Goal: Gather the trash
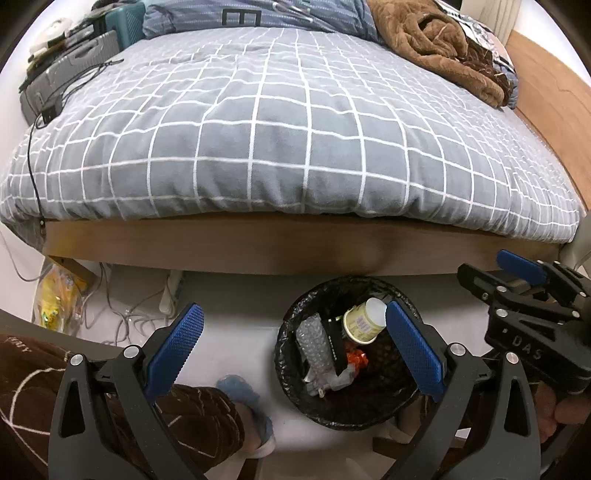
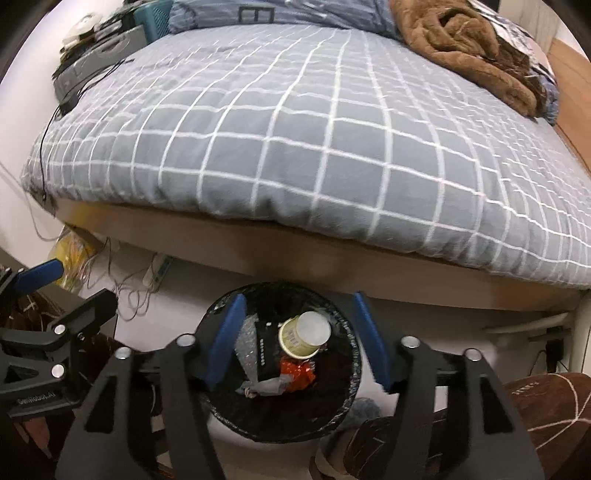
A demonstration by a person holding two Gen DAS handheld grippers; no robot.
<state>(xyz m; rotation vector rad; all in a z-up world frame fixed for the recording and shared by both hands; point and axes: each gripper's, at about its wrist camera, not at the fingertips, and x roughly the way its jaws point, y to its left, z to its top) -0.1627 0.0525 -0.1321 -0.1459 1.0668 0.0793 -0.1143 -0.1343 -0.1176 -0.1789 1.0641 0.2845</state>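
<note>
Cup (image 2: 305, 334) in bin (image 2: 221, 413) — jaws apart.

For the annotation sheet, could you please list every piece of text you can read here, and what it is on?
"DAS": white letters on the right gripper body.
"E": large letter on the blue pillow.
Label on the left gripper body: too blurred.
Print on the paper cup and the black packet: too small.
</note>
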